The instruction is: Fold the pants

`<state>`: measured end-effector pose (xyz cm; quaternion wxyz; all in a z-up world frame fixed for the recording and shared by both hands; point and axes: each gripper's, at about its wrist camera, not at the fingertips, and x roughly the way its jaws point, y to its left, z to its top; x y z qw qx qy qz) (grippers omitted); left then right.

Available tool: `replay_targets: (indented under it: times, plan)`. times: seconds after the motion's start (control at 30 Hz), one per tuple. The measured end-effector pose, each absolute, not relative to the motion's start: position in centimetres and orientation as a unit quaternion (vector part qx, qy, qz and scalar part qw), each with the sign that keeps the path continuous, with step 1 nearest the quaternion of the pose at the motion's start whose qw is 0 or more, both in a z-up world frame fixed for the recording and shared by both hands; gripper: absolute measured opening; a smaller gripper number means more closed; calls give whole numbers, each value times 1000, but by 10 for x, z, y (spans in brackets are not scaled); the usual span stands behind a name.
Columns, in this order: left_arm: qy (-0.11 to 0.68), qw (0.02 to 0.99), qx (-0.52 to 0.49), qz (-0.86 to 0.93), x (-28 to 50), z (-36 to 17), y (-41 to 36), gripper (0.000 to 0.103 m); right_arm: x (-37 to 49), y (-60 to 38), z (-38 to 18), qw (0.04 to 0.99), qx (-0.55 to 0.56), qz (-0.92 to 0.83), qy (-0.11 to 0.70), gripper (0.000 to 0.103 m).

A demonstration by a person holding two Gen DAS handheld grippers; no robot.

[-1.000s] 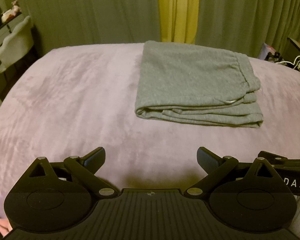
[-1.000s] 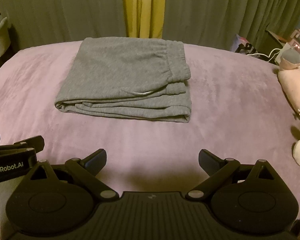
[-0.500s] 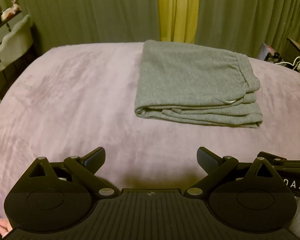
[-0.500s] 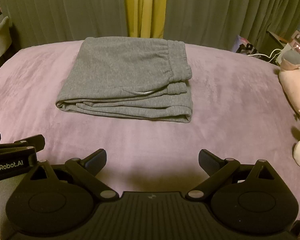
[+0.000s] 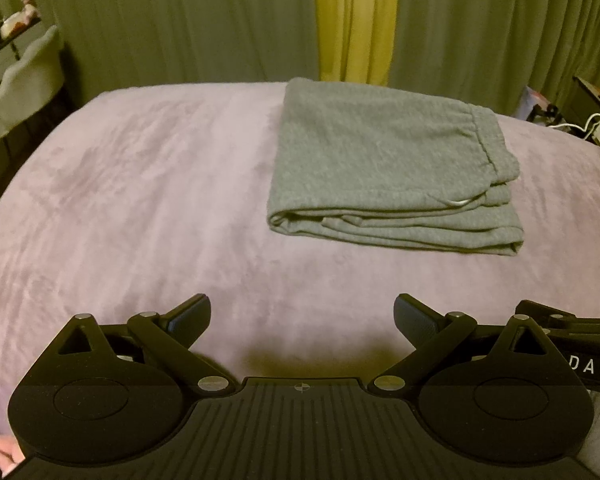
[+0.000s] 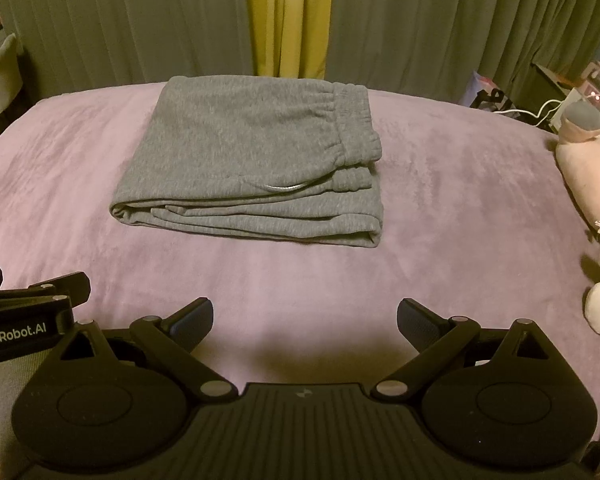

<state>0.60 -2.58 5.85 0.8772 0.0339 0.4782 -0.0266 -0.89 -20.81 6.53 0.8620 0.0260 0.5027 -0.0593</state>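
Note:
Grey sweatpants (image 5: 384,160) lie folded into a compact stack on the purple bed cover (image 5: 140,200), waistband on the right. They also show in the right wrist view (image 6: 252,160). My left gripper (image 5: 302,316) is open and empty, held back from the pants over the near part of the bed. My right gripper (image 6: 305,318) is open and empty, also well short of the pants. Each gripper shows at the edge of the other's view.
Green and yellow curtains (image 5: 352,20) hang behind the bed. Plush toys (image 6: 592,168) lie at the bed's right edge. A cluttered side table with cables (image 6: 560,96) stands at the right. A chair (image 5: 24,80) stands at the left.
Both views have shifted very slightly; the pants sit a touch lower in frame. The pants and both open grippers are otherwise unchanged.

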Motion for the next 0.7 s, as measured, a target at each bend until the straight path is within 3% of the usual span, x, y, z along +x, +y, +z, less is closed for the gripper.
replay_targets:
  times: [0.7]
  plan:
    - [460, 887, 30, -22, 5, 59, -24, 101, -7, -204, 68, 866, 7, -63, 497, 99]
